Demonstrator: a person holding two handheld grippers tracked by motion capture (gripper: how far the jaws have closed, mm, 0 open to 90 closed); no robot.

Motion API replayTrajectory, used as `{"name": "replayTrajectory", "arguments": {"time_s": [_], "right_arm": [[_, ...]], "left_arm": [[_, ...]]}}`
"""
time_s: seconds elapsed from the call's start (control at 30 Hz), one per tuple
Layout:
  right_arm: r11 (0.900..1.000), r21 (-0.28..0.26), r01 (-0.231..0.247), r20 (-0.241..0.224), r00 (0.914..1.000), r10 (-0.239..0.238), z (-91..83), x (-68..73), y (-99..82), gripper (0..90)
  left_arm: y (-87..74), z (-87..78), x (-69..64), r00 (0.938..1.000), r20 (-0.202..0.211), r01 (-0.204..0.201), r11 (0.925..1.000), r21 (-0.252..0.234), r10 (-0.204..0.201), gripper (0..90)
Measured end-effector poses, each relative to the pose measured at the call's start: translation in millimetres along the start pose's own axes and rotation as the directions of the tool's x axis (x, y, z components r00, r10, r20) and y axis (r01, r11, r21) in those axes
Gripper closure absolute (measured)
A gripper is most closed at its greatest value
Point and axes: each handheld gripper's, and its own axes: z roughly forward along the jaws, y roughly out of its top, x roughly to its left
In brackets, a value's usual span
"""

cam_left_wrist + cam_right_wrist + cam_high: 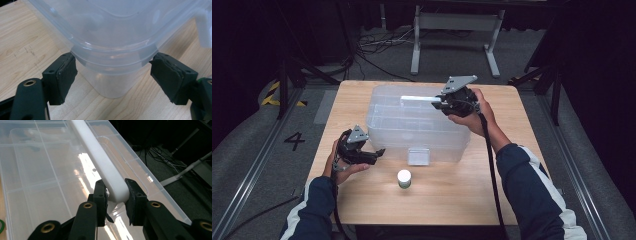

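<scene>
A clear plastic storage box (412, 125) with a lid stands in the middle of the wooden table (462, 195). A white bar handle (419, 99) lies across its far top. My right gripper (439, 102) is shut on the end of that handle (100, 157); in the right gripper view its gripper (115, 195) has both pads pressed on the bar's sides above the lid (37, 182). My left gripper (379, 152) is open at the box's near left corner. In the left gripper view its gripper (112, 75) has the pads either side of the rounded corner (112, 30), just below the rim.
A small bottle with a white cap (404, 178) stands on the table in front of the box. A small clear square piece (418, 156) sits at the box's front wall. Bare wood lies to the right and front. Table legs and cables are on the floor behind.
</scene>
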Motion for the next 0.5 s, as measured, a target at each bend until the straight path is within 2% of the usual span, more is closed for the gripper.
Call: {"name": "replayTrajectory", "arguments": {"time_s": [0.37,0.5], "right_arm": [[0.9999,-0.003,-0.012,0.003,0.9999,0.012,-10.8,-0.9,-9.6,73.0],[0.9997,-0.01,-0.02,0.002,0.9998,0.02,-15.4,-1.3,-14.3,72.9]], "left_arm": [[4.0,-1.5,-9.3,0.9995,0.013,-0.03,0.9996,-0.004,0.03,26.4],[3.9,-1.7,-12.4,0.999,0.032,-0.03,0.9995,-0.011,0.03,28.4]]}}
